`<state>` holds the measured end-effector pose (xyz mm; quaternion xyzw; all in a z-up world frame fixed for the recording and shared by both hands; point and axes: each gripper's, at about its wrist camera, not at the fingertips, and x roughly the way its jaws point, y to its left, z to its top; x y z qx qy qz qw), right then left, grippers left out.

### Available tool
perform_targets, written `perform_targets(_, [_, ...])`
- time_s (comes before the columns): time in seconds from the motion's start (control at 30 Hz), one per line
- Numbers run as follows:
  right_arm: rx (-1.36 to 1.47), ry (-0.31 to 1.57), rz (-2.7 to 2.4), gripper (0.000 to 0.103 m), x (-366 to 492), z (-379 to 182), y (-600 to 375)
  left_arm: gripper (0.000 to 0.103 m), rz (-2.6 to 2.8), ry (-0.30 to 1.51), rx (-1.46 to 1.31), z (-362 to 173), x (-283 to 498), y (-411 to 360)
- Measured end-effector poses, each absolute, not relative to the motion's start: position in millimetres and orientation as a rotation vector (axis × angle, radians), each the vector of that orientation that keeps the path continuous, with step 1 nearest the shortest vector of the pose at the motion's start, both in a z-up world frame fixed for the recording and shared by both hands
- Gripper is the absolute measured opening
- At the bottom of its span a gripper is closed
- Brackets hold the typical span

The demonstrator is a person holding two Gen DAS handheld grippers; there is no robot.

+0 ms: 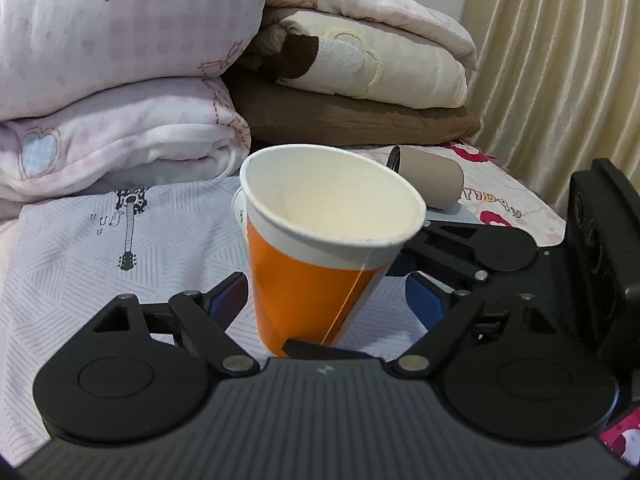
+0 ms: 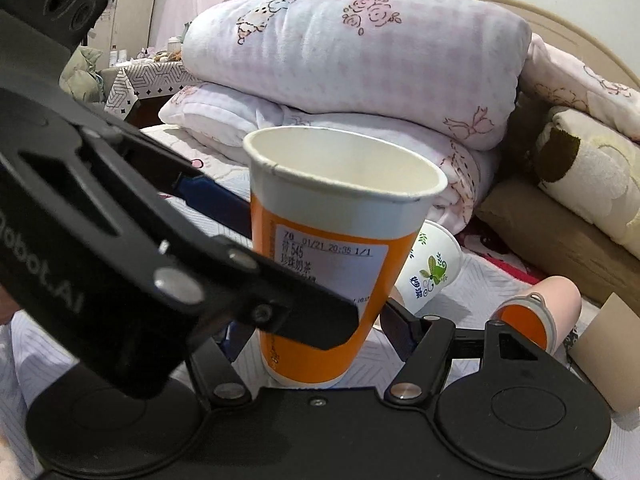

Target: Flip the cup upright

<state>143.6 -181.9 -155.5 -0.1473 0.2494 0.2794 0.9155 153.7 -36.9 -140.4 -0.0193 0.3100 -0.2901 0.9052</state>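
Observation:
An orange paper cup with a white rim [image 1: 316, 268] stands mouth up, slightly tilted, on the bed sheet; it also shows in the right wrist view [image 2: 332, 272] with a printed label. My left gripper [image 1: 324, 300] is open, with its blue-padded fingers [image 1: 228, 298] on either side of the cup and a gap showing. My right gripper [image 2: 316, 320] sits around the cup's lower body; its right finger [image 2: 400, 328] is at the cup wall. The left gripper's arm crosses in front of the cup there and hides the right gripper's left finger.
A white floral paper cup [image 2: 432, 268] lies behind the orange cup. A pink cup with an orange base [image 2: 536, 312] and a cardboard tube [image 1: 428, 178] lie on the bed. Folded quilts [image 1: 120, 80] and pillows [image 1: 352, 116] are stacked behind. A curtain [image 1: 560, 60] hangs on the right.

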Motion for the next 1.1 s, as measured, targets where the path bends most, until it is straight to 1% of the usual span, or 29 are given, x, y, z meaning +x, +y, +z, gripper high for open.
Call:
perform_targets(0.13, [-0.291,0.52,0.572,0.075,142,-155,-182,0.086,-0.583,0.653,-0.041,-141,150,-35])
perform_targets(0.27, [-0.285,0.523,0.564,0.081,137,-156,-183,0.086,-0.573,0.663,-0.055,-137,144,-31])
perform_targets(0.47, [-0.212,0.562,0.519,0.082,126,-155,-192,0.086,-0.529,0.697,-0.067,-127,134,-28])
perform_targets(0.6, [-0.155,0.572,0.459,0.082,111,-150,-202,0.086,-0.44,0.706,0.004,-114,120,-33])
perform_targets(0.8, [-0.06,0.549,0.423,0.084,79,-125,-216,0.086,-0.36,0.693,0.053,-80,89,-40])
perform_targets(1.1, [-0.076,0.498,0.333,0.085,32,-60,-222,0.087,-0.259,0.743,0.04,-41,45,-38])
